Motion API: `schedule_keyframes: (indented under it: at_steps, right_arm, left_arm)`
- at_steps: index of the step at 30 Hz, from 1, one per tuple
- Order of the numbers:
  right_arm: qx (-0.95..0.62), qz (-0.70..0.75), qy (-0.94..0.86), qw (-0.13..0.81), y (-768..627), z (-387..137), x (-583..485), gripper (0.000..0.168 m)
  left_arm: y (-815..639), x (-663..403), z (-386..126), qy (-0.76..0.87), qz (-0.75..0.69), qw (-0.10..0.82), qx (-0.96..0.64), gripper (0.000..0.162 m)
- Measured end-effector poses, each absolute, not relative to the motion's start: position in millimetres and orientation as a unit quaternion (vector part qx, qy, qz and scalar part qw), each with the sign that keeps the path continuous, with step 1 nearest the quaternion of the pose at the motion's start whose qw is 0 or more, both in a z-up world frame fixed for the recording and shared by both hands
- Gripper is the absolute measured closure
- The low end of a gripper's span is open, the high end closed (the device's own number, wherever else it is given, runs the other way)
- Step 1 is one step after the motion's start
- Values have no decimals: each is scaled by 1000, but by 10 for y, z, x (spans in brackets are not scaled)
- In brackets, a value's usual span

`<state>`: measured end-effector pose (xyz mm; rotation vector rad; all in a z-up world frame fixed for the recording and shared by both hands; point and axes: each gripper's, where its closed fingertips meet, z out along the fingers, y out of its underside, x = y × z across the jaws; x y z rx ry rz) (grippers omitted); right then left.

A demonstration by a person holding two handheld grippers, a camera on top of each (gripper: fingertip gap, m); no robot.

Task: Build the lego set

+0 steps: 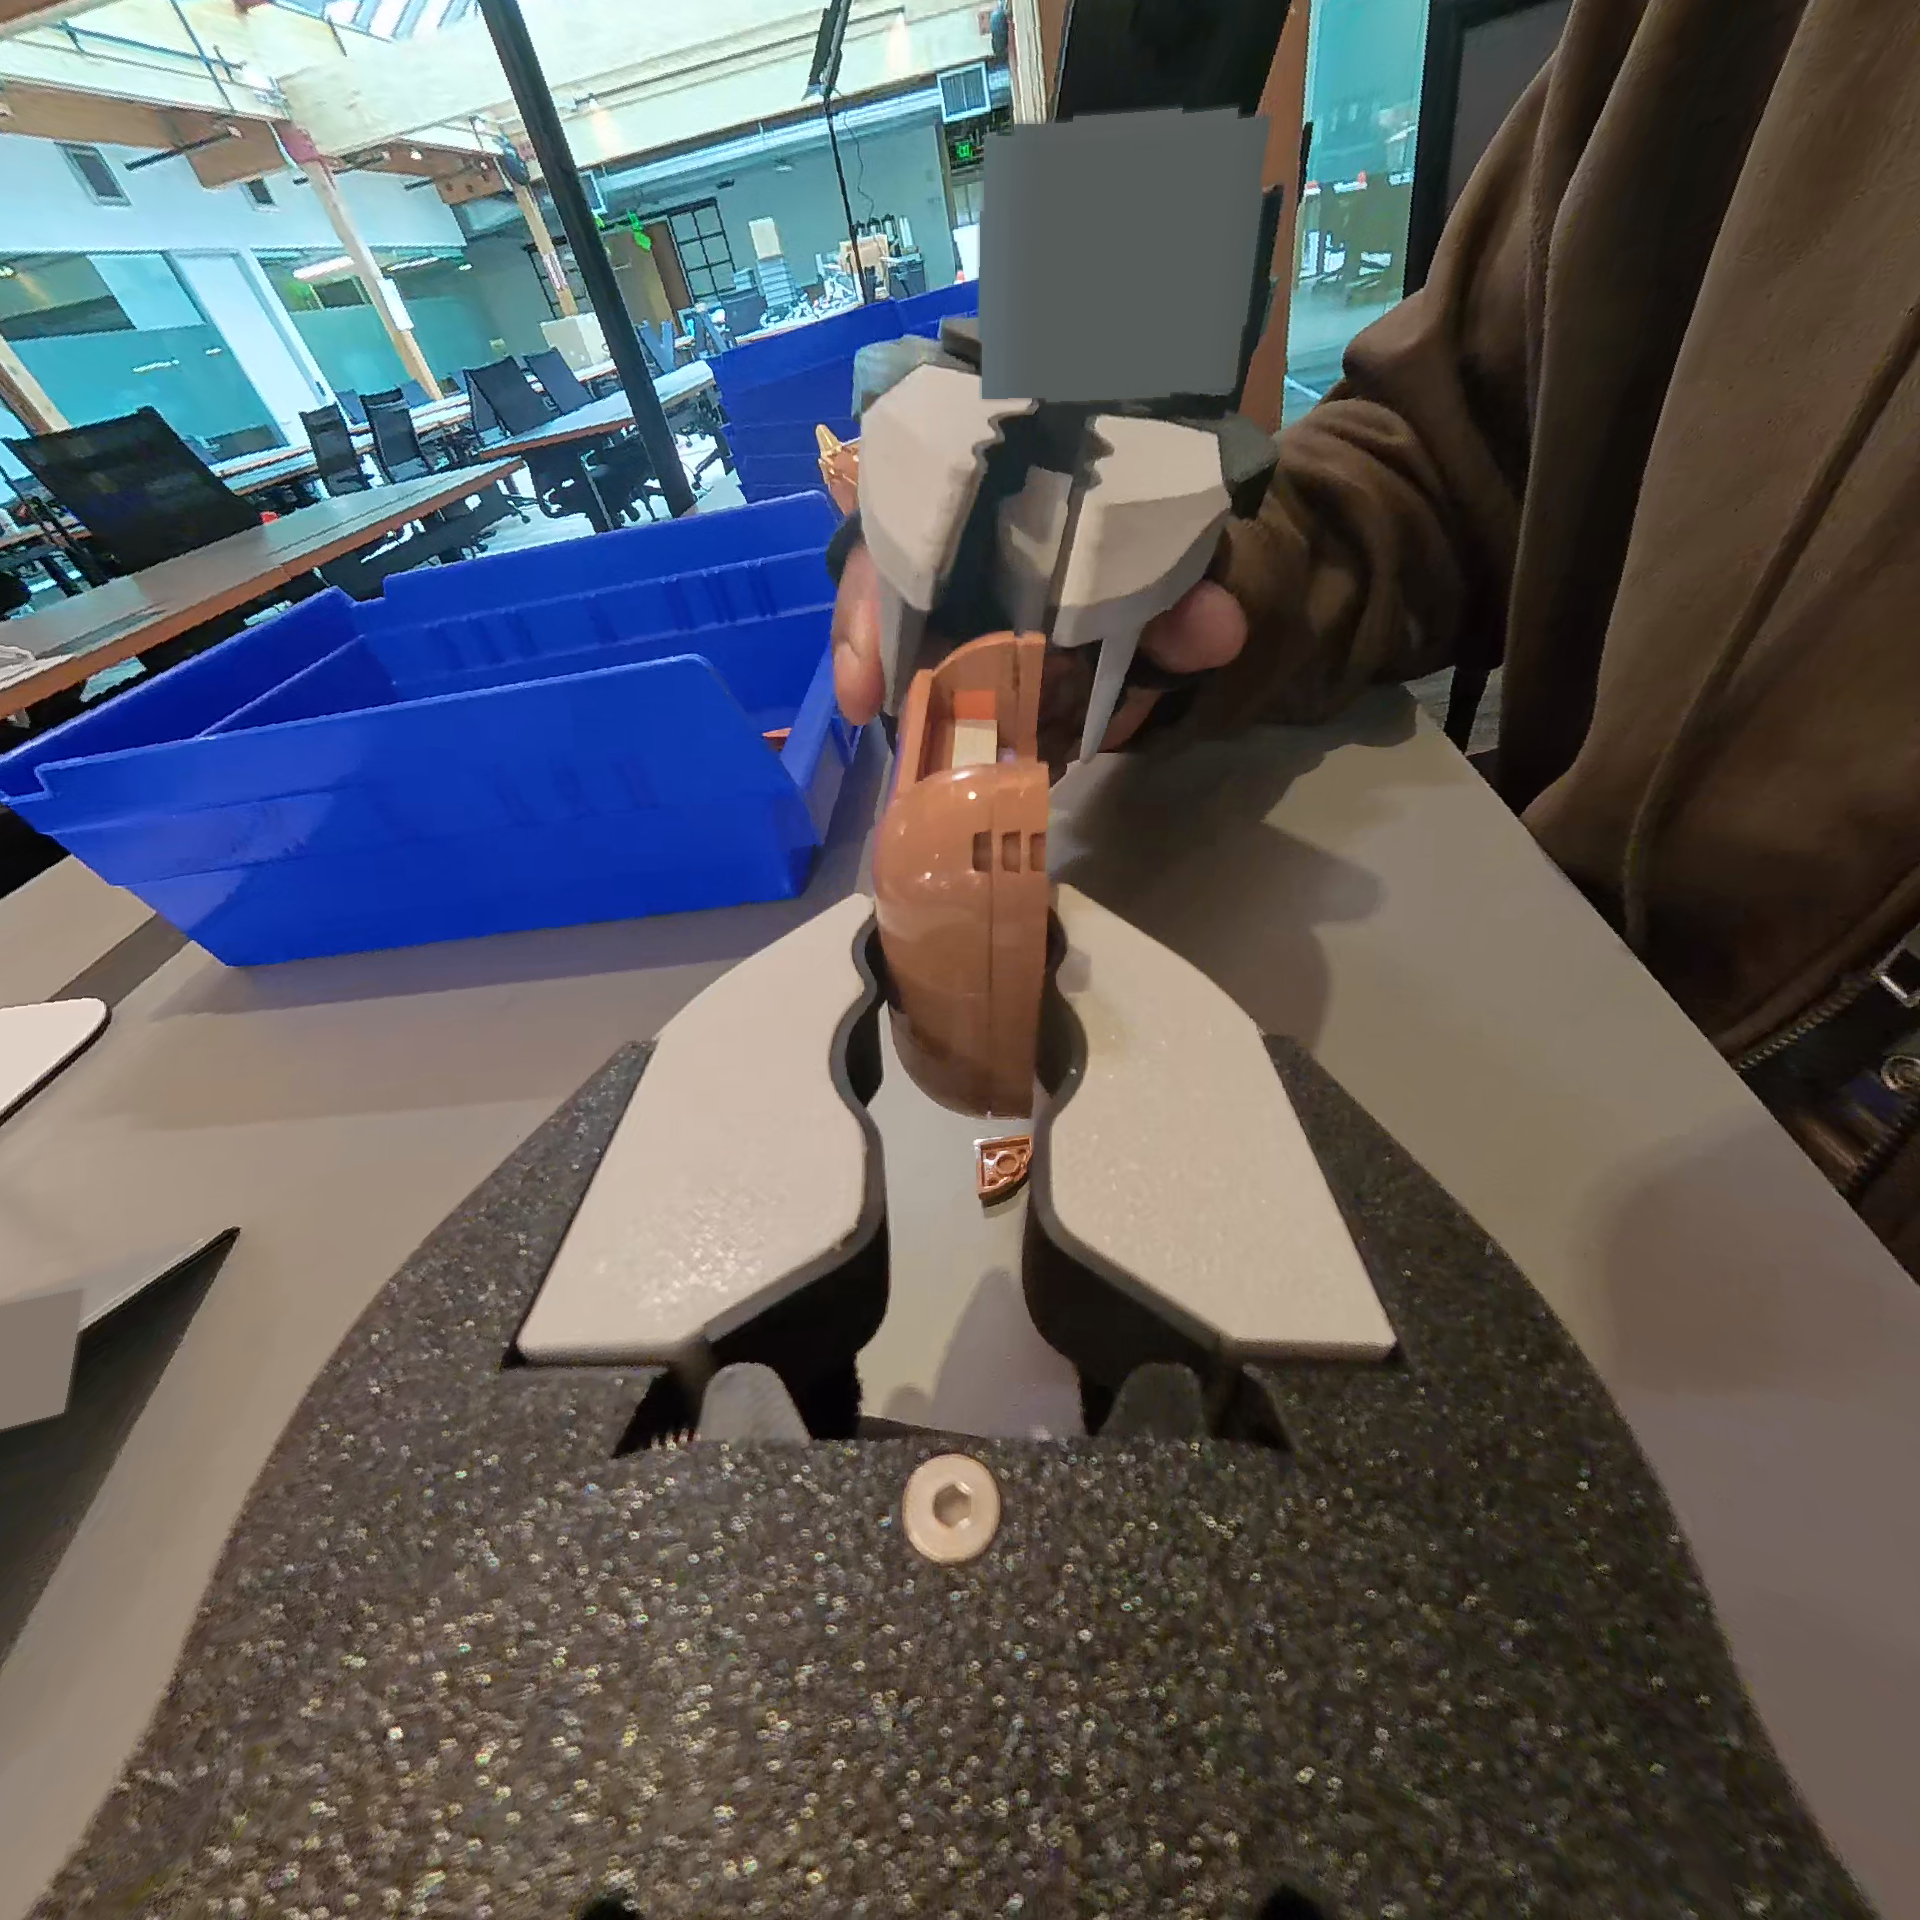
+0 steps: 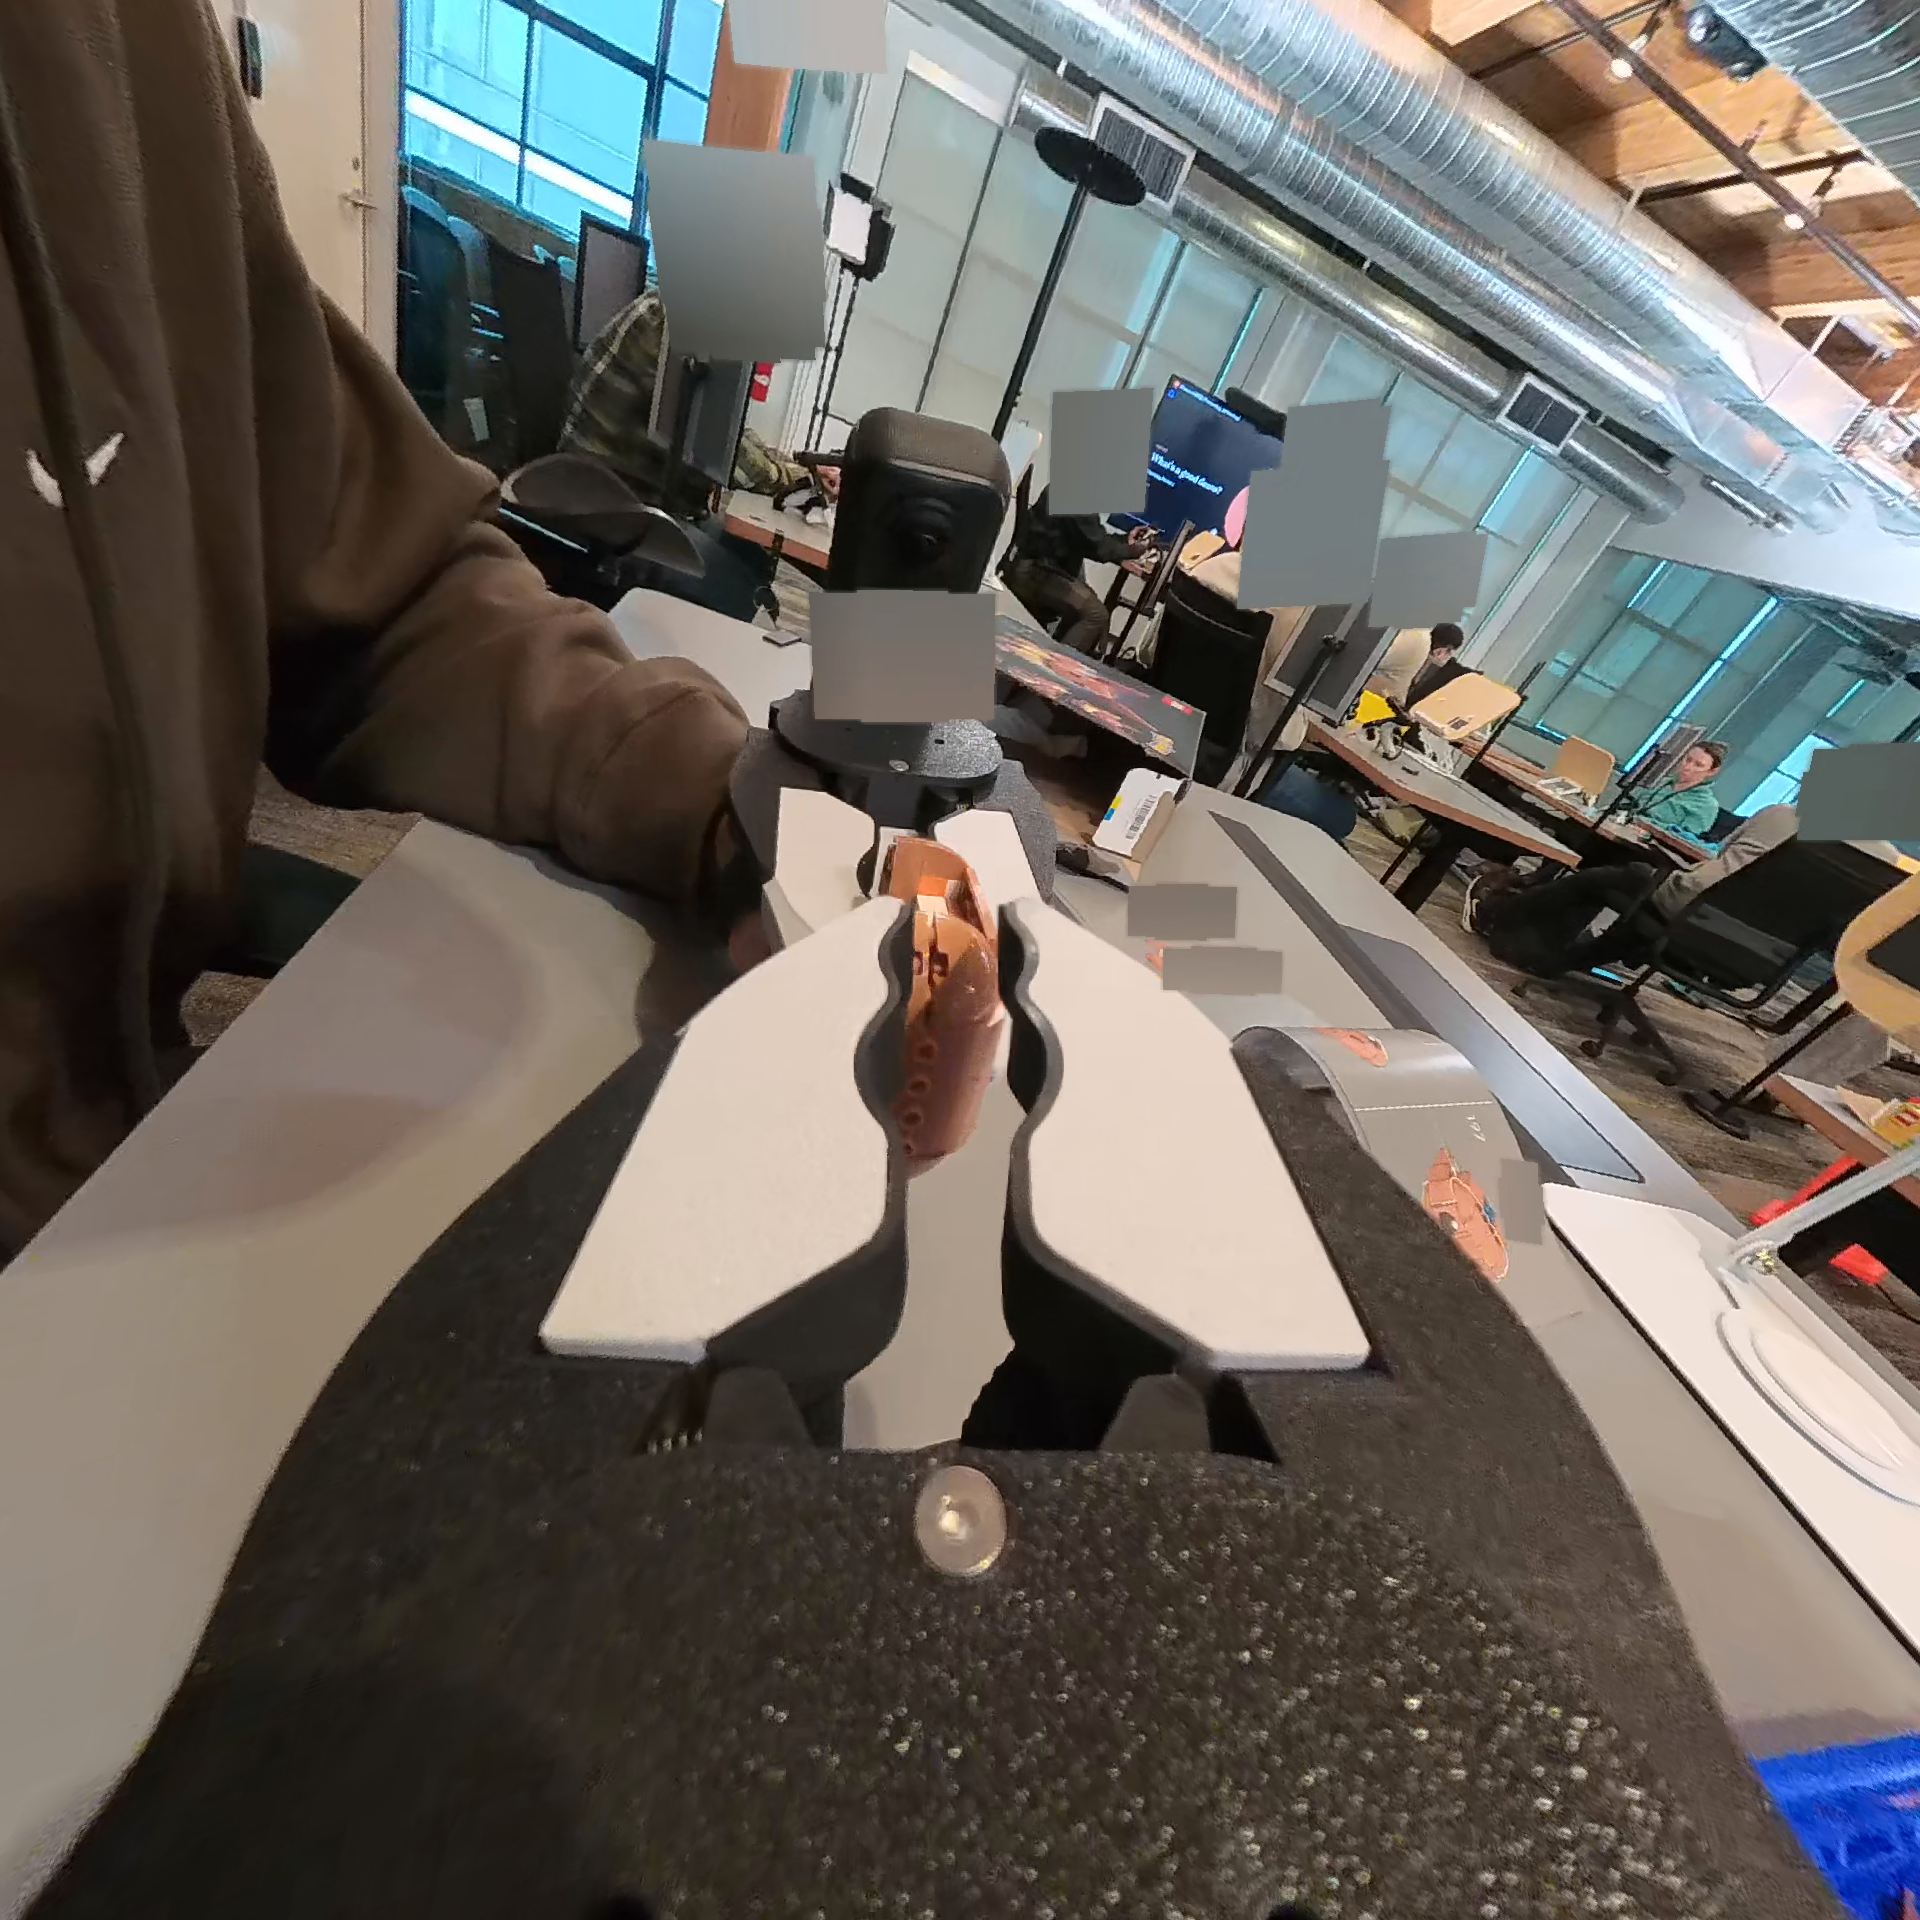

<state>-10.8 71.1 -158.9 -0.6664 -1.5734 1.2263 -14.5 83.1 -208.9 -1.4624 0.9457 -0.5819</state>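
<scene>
Brown lego hull (image 1: pixel 961 935) hangs over the grey table (image 1: pixel 1403 1039), pinched at opposite ends by both hand-held grippers.

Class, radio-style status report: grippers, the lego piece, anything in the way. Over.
Left gripper and right gripper both shut on brown hull, held between them above the table. Small brown piece loose below. Nothing blocking.

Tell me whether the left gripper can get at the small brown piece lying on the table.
Probably not as things stand: the left gripper is shut on the brown hull, so its jaws are occupied, though the small brown piece lies uncovered just below.
</scene>
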Motion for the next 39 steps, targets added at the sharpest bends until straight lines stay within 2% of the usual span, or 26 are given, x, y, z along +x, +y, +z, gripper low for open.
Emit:
schedule_keyframes:
  at_steps: [8, 13, 39]
  right_arm:
    - [-277, 513, -662, 471, 680, -1637, -106, 145]
    - [-283, 505, -667, 468, 684, -1691, -125, 153]
    - [-287, 530, -641, 476, 654, -1651, -137, 154]
  left_arm:
    - [827, -132, -2124, 419, -241, 602, -636, 136]
    - [814, -121, -2113, 420, -244, 603, -633, 136]
    - [809, -120, -2054, 401, -272, 611, -626, 136]
